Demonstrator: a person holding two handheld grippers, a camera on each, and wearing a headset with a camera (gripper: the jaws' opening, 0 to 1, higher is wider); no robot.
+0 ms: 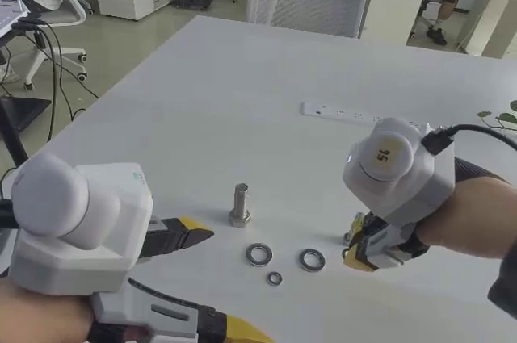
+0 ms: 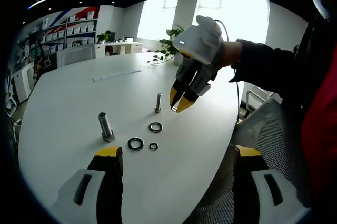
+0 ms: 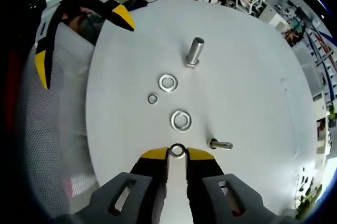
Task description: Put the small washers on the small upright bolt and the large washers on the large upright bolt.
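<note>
The large upright bolt stands mid-table, and the small upright bolt sits just beside my right gripper. That gripper is shut on a small washer, held a little above the table next to the small bolt. Two large washers and one small washer lie flat in front of the large bolt. My left gripper hovers at the near left with its jaws wide apart and nothing between them. From the left gripper view, the right gripper hangs over the small bolt.
A white power strip lies farther back on the white table. A mesh chair stands at the far edge, and plant leaves reach in at the right. Desks and office chairs stand beyond.
</note>
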